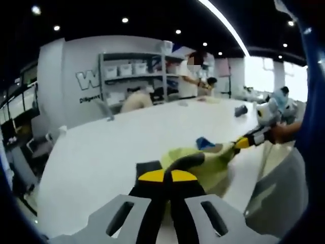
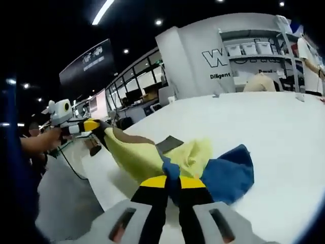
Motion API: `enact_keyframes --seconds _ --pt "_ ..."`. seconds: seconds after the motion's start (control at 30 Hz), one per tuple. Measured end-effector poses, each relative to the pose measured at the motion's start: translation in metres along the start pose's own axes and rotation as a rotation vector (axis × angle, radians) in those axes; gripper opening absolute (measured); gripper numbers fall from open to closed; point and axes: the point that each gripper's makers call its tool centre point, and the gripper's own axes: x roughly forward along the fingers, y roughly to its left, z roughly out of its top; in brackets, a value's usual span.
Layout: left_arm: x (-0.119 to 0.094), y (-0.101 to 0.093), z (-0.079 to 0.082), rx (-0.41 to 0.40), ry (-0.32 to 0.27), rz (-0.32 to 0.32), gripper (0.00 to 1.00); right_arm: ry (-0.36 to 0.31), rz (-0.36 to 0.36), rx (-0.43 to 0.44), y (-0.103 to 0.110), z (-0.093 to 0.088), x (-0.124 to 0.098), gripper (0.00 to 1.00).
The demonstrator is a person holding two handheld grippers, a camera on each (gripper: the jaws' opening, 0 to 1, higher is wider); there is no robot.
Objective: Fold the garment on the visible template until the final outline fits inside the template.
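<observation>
A broad white bench carries the yellow and blue garment, which is stretched just above its near edge between the two grippers. The left gripper has its fingers clenched on one yellow end, and the right gripper has its fingers clenched on the opposite end.

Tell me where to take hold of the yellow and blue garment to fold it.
Grip the garment at opposite edges, coming in low along the white table. It sags when lifted, so both grippers, left and right, pinch hems and stretch it between them.
</observation>
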Motion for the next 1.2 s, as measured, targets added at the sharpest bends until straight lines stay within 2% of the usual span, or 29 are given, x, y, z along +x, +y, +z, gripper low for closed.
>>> enact_keyframes --seconds 0.1,0.37,0.47,0.5,0.57,0.6,0.67,0.8,0.9,0.97,1.03,1.2 --pt "-0.001 0.002 -0.004 -0.011 0.001 0.004 0.02 -0.018 0.011 0.019 -0.003 0.007 0.0 0.0" --pt "-0.007 0.003 -0.027 -0.01 0.048 0.012 0.02 0.035 -0.033 -0.009 -0.015 -0.017 -0.003 0.0" --pt "-0.008 0.001 -0.032 -0.014 0.059 0.009 0.02 0.071 -0.026 0.007 -0.009 -0.031 0.0 0.0" --pt "-0.009 0.0 -0.032 -0.015 0.062 0.01 0.02 0.075 -0.024 0.0 -0.007 -0.034 0.001 0.02" --pt "-0.01 0.001 -0.033 -0.014 0.067 0.014 0.02 0.096 -0.01 -0.016 0.004 -0.042 0.006 0.15" --pt "-0.01 0.002 -0.034 -0.016 0.069 0.017 0.02 0.103 -0.007 -0.019 0.005 -0.044 0.007 0.16" --pt "-0.011 0.002 -0.035 -0.018 0.071 0.02 0.02 0.135 0.009 -0.058 0.012 -0.055 0.011 0.14" --pt "-0.014 0.001 -0.036 -0.013 0.079 0.022 0.02 0.213 0.022 -0.137 0.021 -0.078 0.017 0.22" --pt "-0.016 0.002 -0.038 -0.011 0.084 0.025 0.02 0.245 0.022 -0.198 0.02 -0.088 0.017 0.23" --pt "-0.018 0.003 -0.039 -0.012 0.087 0.029 0.02 0.266 0.021 -0.221 0.019 -0.094 0.016 0.25" --pt "-0.019 0.005 -0.04 -0.015 0.088 0.033 0.02 0.293 0.008 -0.299 0.013 -0.098 0.013 0.28" --pt "-0.021 0.011 -0.04 -0.032 0.078 0.049 0.02 0.309 -0.018 -0.392 0.002 -0.1 0.01 0.29"
